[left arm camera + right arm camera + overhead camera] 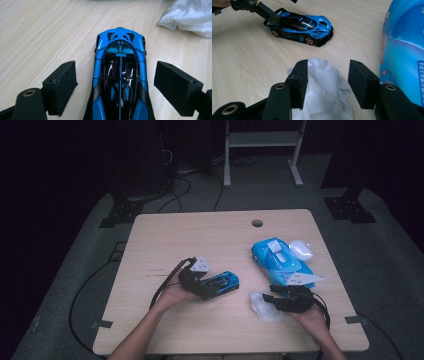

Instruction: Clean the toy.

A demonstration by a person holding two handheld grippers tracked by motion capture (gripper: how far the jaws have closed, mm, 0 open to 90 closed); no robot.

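A blue and black toy car [223, 282] [120, 75] [302, 26] stands on the wooden table [200, 235]. My left gripper [211, 288] [116, 68] is open around the car's rear half, with a gap showing between each pad and the car's sides. One of its fingers [270, 15] shows beside the car's tail in the right gripper view. A crumpled white wipe [261, 309] [324, 92] lies near the front right. My right gripper [271, 299] [328, 68] is open, and the wipe lies loosely between its jaws.
A blue pack of wet wipes [280, 262] [404, 50] lies just beyond the right gripper, with a white earbud case [301, 250] beside it. A round cable hole [257, 223] sits near the table's far edge. Cables trail off the table on both sides.
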